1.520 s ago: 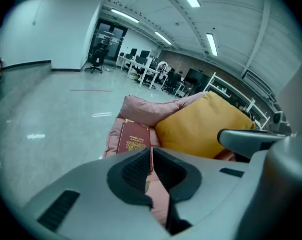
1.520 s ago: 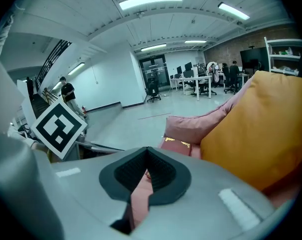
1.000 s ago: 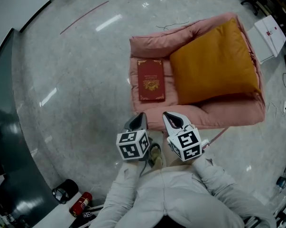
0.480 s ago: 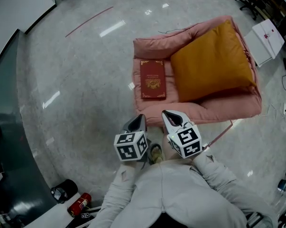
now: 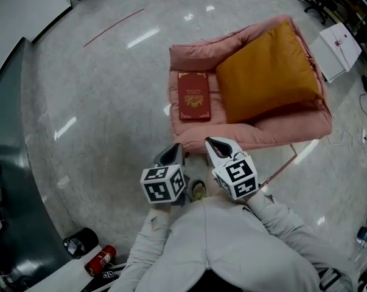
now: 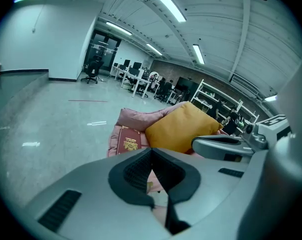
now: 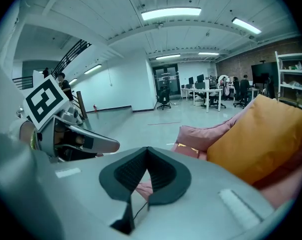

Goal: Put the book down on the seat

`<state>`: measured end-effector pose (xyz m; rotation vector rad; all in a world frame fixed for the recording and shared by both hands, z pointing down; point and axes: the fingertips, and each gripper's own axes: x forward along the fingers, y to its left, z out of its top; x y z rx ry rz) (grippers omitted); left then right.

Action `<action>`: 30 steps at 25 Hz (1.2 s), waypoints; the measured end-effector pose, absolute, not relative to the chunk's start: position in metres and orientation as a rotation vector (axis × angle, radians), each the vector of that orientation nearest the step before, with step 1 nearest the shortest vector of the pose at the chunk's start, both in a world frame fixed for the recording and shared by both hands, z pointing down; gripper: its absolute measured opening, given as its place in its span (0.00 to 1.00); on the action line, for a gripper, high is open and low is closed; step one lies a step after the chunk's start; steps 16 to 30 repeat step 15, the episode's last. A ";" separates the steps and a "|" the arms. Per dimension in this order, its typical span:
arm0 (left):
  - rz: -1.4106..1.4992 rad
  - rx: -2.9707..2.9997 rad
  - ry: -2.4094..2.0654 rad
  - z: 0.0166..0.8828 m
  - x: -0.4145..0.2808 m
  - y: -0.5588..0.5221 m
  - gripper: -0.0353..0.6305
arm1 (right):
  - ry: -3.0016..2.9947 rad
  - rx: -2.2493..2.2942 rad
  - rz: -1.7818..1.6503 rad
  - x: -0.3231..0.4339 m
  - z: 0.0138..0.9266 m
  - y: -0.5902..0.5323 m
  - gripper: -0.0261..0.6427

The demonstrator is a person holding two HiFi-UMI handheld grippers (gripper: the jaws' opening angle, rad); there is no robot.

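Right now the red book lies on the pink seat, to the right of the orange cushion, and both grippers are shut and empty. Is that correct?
One point is wrong: the head view shows the book left of the cushion, not right of it. The rest stands: it lies on the seat, and the left gripper and right gripper are shut and empty.

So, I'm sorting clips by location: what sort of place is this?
Probably a large open-plan office or lab: rows of desks with office chairs at the back, metal shelving, ceiling strip lights and a polished stone floor.
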<state>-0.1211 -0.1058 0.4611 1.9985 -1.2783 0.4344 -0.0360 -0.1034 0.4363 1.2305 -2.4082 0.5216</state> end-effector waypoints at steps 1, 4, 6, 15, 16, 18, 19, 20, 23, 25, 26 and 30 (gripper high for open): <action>0.434 1.998 -1.279 0.461 -0.121 -0.104 0.06 | -2.410 1.231 0.519 -0.036 0.436 -0.101 0.04; 0.435 1.998 -1.279 0.461 -0.122 -0.101 0.06 | -2.414 1.231 0.512 -0.036 0.435 -0.098 0.04; 0.436 2.002 -1.276 0.461 -0.120 -0.101 0.06 | -2.417 1.229 0.506 -0.036 0.434 -0.097 0.04; 0.426 2.019 -1.277 0.454 -0.119 -0.105 0.06 | -2.434 1.231 0.481 -0.040 0.427 -0.101 0.04; 0.426 2.019 -1.277 0.454 -0.119 -0.105 0.06 | -2.434 1.231 0.481 -0.040 0.427 -0.101 0.04; 0.426 2.019 -1.277 0.454 -0.119 -0.105 0.06 | -2.434 1.231 0.481 -0.040 0.427 -0.101 0.04; 0.426 2.019 -1.277 0.454 -0.119 -0.105 0.06 | -2.434 1.231 0.481 -0.040 0.427 -0.101 0.04; 0.426 2.019 -1.277 0.454 -0.119 -0.105 0.06 | -2.434 1.231 0.481 -0.040 0.427 -0.101 0.04; 0.426 2.019 -1.277 0.454 -0.119 -0.105 0.06 | -2.434 1.231 0.481 -0.040 0.427 -0.101 0.04; 0.426 2.019 -1.277 0.454 -0.119 -0.105 0.06 | -2.434 1.231 0.481 -0.040 0.427 -0.101 0.04; 0.426 2.019 -1.277 0.454 -0.119 -0.105 0.06 | -2.434 1.231 0.481 -0.040 0.427 -0.101 0.04; 0.426 2.019 -1.277 0.454 -0.119 -0.105 0.06 | -2.434 1.231 0.481 -0.040 0.427 -0.101 0.04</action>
